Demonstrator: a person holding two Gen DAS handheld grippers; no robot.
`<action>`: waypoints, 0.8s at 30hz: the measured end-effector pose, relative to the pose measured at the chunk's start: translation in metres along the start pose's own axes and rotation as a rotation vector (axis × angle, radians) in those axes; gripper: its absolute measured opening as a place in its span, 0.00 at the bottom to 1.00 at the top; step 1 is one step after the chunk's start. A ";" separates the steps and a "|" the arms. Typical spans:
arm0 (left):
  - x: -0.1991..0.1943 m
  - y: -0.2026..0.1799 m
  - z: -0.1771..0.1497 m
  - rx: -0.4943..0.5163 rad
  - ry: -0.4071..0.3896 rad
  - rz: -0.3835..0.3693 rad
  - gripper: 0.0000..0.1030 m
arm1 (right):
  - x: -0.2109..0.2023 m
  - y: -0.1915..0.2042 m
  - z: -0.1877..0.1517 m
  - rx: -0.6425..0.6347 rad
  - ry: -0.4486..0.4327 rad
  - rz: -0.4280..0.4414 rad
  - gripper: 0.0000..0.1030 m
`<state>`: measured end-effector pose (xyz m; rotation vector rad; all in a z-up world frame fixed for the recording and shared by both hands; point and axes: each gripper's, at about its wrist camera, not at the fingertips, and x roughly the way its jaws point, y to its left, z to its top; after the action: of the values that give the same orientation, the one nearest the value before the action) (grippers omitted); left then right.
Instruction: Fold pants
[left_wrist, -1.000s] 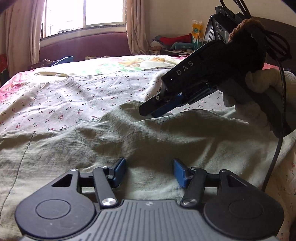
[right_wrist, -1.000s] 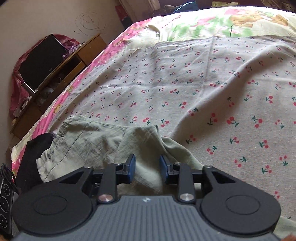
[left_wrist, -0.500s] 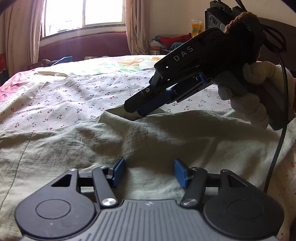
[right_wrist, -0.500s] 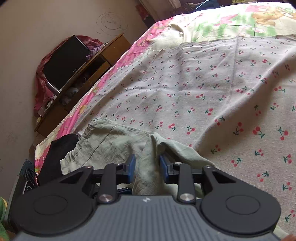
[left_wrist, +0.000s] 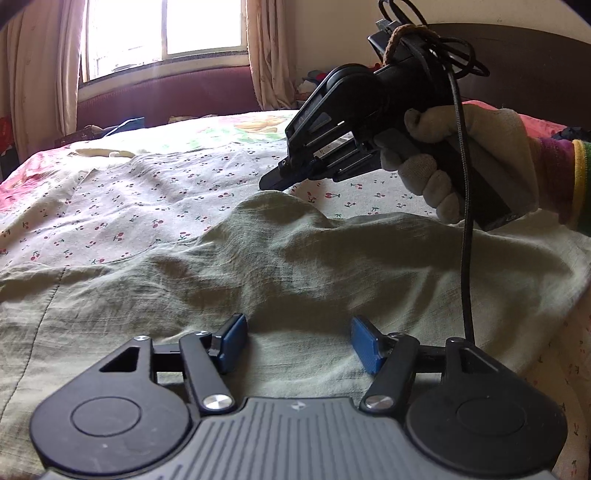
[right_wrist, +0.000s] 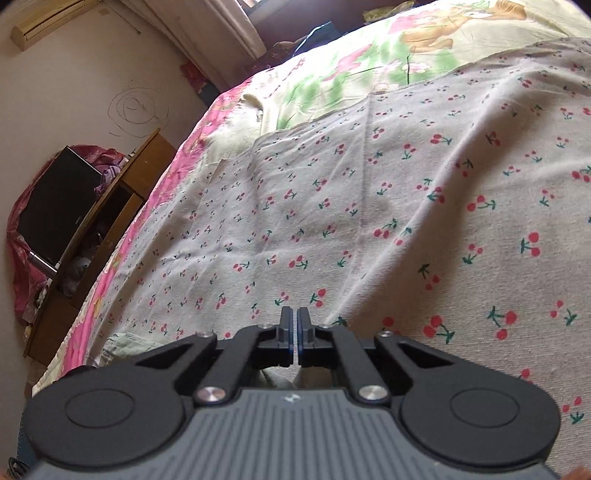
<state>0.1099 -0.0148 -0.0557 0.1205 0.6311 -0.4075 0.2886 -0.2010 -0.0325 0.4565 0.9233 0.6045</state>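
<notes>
The bed (left_wrist: 155, 184) under me is the biggest thing here, spread with a pale cotton sheet printed with small red cherries (right_wrist: 406, 206); a pink and green floral cover (right_wrist: 332, 77) shows past the sheet's far edge. Beyond the bed's far edge sit a maroon padded bench (left_wrist: 166, 98) and a bright curtained window (left_wrist: 166, 33). Off the bed's left edge, in my right camera, stands a low wooden cabinet (right_wrist: 110, 206) with a black screen (right_wrist: 59, 210) leaning on it.

The crumpled olive-green linen pants (left_wrist: 295, 266) lie across the near edge of the bed, running its width, with one fold raised into a peak near the middle. Nothing lies on top of them.

My left gripper (left_wrist: 295, 345) hovers low over the pants at the near edge, jaws spread wide with the blue pads (left_wrist: 364, 347) apart and nothing between them.

My right gripper (left_wrist: 271, 181), held in a pale-gloved hand (left_wrist: 461, 158) with a black cable (left_wrist: 465, 221) hanging from it, tilts down from the right so its tip meets the peak of the fold. Its jaws are clenched almost flush; whether cloth is pinched between them, I cannot tell.
</notes>
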 end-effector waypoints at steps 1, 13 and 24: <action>0.000 0.000 0.000 0.001 0.000 0.001 0.73 | -0.009 0.003 -0.002 -0.011 -0.002 0.012 0.08; 0.004 -0.003 -0.002 0.026 -0.011 0.011 0.79 | -0.031 0.008 -0.050 -0.292 0.108 -0.284 0.00; -0.002 -0.015 -0.004 0.079 -0.039 0.061 0.82 | -0.177 0.013 -0.115 0.017 -0.240 -0.422 0.11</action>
<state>0.1003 -0.0269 -0.0575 0.2063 0.5718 -0.3749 0.1062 -0.2955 0.0201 0.3266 0.7646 0.1531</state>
